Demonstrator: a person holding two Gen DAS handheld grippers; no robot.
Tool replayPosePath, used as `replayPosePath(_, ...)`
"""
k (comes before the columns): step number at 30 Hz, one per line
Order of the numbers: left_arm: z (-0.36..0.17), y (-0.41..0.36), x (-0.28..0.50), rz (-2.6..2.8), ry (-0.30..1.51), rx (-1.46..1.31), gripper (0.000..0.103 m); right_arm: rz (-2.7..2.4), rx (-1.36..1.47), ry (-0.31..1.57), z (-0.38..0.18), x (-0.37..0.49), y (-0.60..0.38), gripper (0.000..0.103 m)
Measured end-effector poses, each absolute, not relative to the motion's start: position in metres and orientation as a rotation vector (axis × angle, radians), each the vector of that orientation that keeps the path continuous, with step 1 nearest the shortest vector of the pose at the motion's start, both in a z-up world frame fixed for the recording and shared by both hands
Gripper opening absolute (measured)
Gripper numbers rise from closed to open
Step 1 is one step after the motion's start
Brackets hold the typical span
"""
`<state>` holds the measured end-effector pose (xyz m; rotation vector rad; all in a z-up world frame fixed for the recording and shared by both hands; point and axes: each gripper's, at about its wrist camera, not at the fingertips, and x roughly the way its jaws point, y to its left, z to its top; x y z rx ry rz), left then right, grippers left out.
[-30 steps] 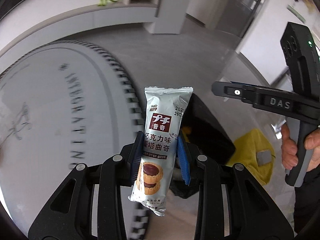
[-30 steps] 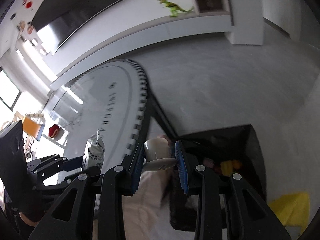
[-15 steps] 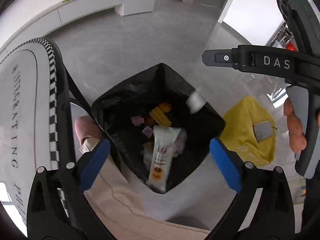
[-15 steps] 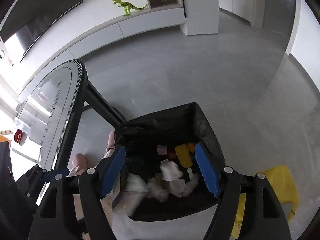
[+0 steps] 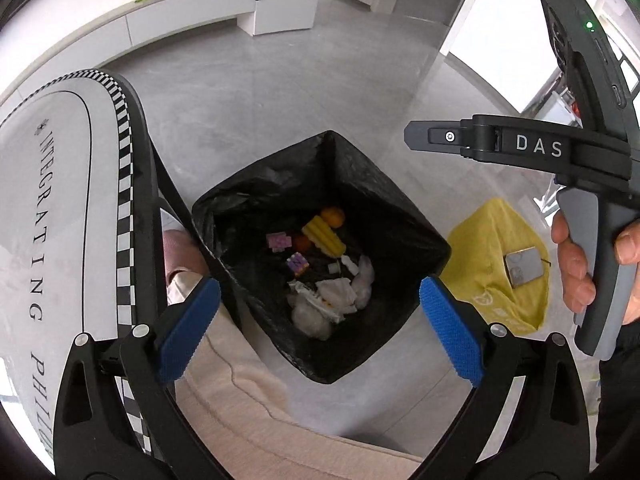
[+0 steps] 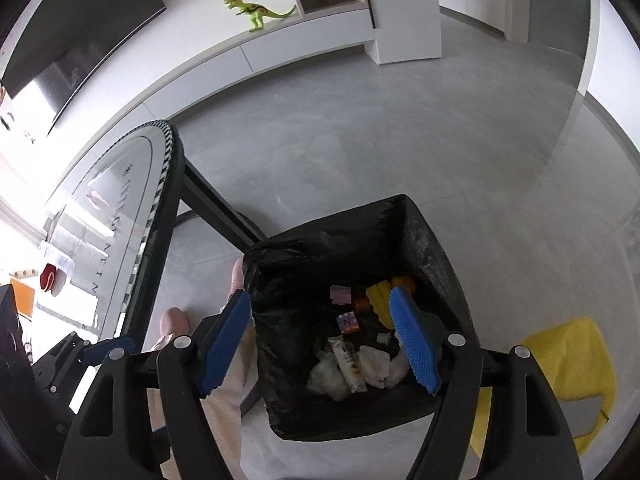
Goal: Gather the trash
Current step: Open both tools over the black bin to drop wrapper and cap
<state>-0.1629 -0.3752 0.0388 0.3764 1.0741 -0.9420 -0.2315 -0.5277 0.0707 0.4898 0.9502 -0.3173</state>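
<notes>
A bin lined with a black bag (image 5: 384, 196) stands on the floor beside the table; it also shows in the right wrist view (image 6: 432, 232). Inside lie crumpled white wrappers (image 5: 336, 300), a snack packet (image 6: 348, 364), a yellow corn piece (image 5: 324, 236) and small purple bits. My left gripper (image 5: 316, 328) is open and empty above the bin. My right gripper (image 6: 324, 340) is open and empty above the bin too; its body shows in the left wrist view (image 5: 540, 148).
A white oval table (image 5: 60, 200) with a checkered rim is at the left. A yellow bag (image 5: 496, 264) with a grey square lies on the floor to the right of the bin. The person's legs are below. A green toy dinosaur (image 6: 256, 10) stands on a far ledge.
Both grippers opened over the bin. The snack packet fell from the left one and the small white cup from the right one; both now lie in the bin.
</notes>
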Motion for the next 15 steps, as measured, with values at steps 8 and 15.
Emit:
replayPosePath(8, 0.049, -0.366, -0.161, -0.950, 1.050, 0.342, 0.097, -0.283, 0.452, 0.937, 0.085, -0.223, -0.512, 0.073)
replayPosePath(15, 0.066, -0.344, -0.153, -0.940, 1.017, 0.300, 0.097, -0.235, 0.410, 0.922, 0.102, -0.209, -0.489, 0.073)
